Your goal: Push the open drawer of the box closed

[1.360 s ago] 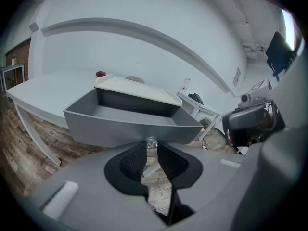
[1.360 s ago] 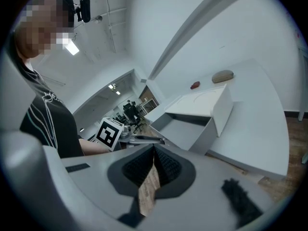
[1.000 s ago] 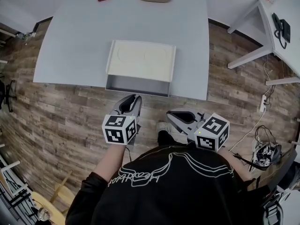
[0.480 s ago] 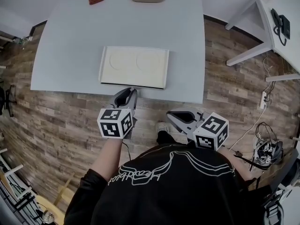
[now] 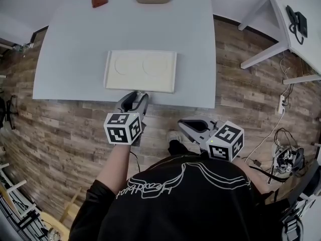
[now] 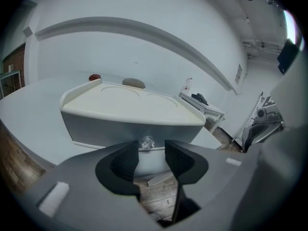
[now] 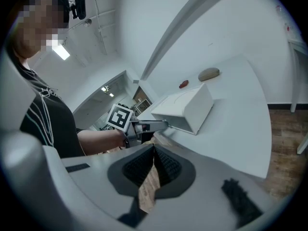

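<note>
Drawer (image 6: 106,129) is sitting flush in box (image 5: 140,70). Left gripper (image 6: 148,154) is facing box front, nearer arm; jaws are opening around knob (image 6: 147,142), not pressing. Right gripper (image 5: 184,125) is hanging short of box, jaws together, empty.

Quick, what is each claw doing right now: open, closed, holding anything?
Left claw: opening, small clear drawer knob between its jaws, not gripped.
Right claw: closed, empty.

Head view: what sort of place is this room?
Probably an office or lab workroom: a big pale table, a white side desk with a desk phone, and a power strip with loose cables on the wood-look floor.
</note>
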Demonstrator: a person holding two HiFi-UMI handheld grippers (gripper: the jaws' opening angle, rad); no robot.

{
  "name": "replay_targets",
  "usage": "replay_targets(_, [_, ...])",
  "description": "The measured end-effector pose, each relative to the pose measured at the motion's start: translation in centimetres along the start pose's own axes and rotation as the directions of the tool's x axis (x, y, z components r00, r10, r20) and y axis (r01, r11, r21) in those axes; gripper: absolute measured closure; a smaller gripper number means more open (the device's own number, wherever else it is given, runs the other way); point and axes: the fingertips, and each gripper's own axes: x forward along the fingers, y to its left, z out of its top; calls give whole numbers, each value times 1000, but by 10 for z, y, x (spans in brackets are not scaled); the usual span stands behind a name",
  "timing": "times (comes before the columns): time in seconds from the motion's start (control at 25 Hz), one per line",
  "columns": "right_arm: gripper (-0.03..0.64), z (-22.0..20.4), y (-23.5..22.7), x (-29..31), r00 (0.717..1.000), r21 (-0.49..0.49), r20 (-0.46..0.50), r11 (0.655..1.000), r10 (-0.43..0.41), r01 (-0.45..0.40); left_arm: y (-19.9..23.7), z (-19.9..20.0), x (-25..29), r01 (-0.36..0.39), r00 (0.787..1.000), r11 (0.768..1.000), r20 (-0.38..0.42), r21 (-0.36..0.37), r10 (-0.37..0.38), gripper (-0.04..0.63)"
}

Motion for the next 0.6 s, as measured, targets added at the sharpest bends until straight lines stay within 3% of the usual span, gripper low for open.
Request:
replay_targets(0.28, [607,-11,29,-11,999,-21,35,1000,-22,23,-20,-9,-37,41,999,999,16,-8,-41,405])
replay_targets(0.4, [607,-20,51,-17,998,-34,63,999,-29,31,-45,-15,-67,111,993,994,42,-4,-111,418])
replay_targets(0.6, [607,-37,100,-31,991,-48,129,998,-31,37,-101,-30,-133,252,963,966,79,57,-256,457])
